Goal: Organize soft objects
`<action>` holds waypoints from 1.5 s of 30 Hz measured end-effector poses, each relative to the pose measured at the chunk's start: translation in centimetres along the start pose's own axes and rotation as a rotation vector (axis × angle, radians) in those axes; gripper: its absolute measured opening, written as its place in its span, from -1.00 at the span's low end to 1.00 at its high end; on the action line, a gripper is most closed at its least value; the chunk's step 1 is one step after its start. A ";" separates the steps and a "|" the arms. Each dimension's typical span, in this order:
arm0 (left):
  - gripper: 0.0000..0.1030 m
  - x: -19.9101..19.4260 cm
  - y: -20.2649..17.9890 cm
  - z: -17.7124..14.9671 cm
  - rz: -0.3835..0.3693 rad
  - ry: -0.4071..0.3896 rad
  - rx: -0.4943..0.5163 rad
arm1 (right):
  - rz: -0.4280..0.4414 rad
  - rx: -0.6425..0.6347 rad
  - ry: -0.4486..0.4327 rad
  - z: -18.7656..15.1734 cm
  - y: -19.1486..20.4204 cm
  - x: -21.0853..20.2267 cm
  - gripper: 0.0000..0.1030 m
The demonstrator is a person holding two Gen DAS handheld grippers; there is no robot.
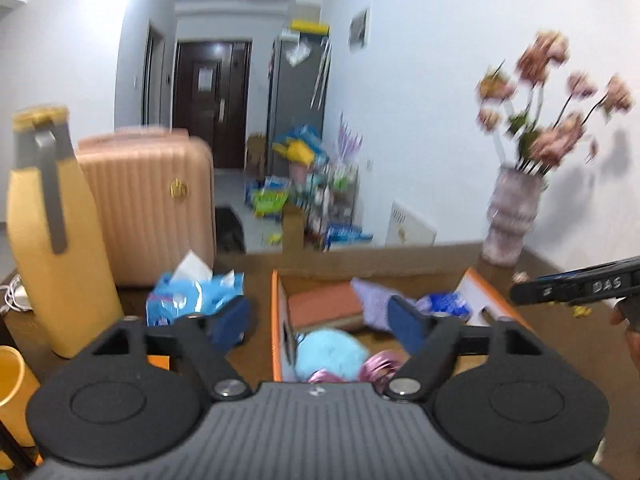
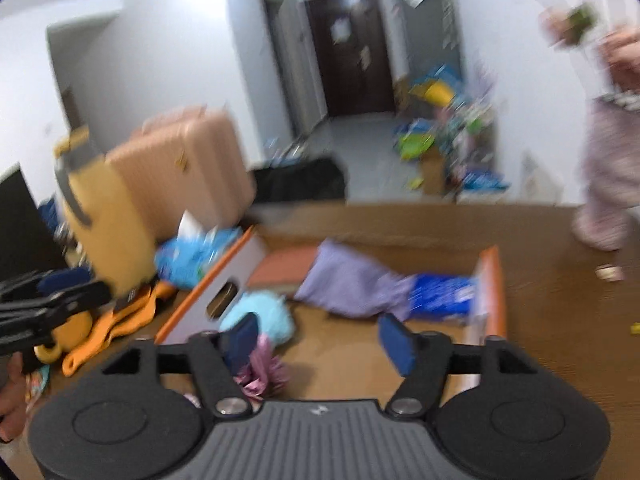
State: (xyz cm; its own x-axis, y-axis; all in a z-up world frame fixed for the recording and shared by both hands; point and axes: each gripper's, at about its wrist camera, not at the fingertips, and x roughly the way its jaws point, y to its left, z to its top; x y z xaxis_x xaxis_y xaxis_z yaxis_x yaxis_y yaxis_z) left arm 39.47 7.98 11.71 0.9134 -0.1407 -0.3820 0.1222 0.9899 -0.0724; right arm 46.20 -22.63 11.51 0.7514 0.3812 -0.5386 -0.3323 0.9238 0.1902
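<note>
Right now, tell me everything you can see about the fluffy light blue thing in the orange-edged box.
The light blue plush looks like a rounded, fuzzy soft toy, with no face or limbs visible through the blur. It lies in the near left corner of the orange-edged box, against the wall with the cut-out handle. Shiny pink ribbon lies against its near side. A purple cloth lies farther back, apart from it. Neither the left claw nor the right claw is touching it; both are open.

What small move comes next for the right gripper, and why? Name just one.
Probably ease the right gripper down and slightly left onto the fluffy blue toy. Its fingers stand open and empty above the orange-edged box, and the toy lies just ahead of its left pad, apparently uncovered. The left gripper is open too, but hangs over the box's left wall.
</note>
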 end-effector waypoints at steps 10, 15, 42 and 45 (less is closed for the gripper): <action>0.90 -7.5 -3.4 -0.3 0.008 -0.155 0.068 | -0.187 -0.073 -0.227 -3.4 -0.1 -11.0 0.79; 0.92 -9.9 -4.0 -0.9 -0.004 -0.172 0.057 | -0.180 -0.090 -0.275 -4.7 1.2 -13.4 0.79; 1.00 -17.7 -3.9 -16.2 -0.013 -0.021 -0.078 | -0.148 -0.089 -0.318 -25.7 5.3 -21.4 0.95; 1.00 -16.6 -4.5 -16.2 -0.023 -0.005 -0.059 | -0.144 -0.054 -0.318 -25.2 4.4 -20.9 0.95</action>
State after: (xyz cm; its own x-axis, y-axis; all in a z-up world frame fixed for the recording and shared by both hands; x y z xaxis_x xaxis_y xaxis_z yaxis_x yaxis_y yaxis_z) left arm 17.43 5.55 3.46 0.9127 -0.1628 -0.3747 0.1198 0.9835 -0.1355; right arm 14.66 -27.39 2.88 0.9298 0.2471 -0.2727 -0.2333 0.9689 0.0824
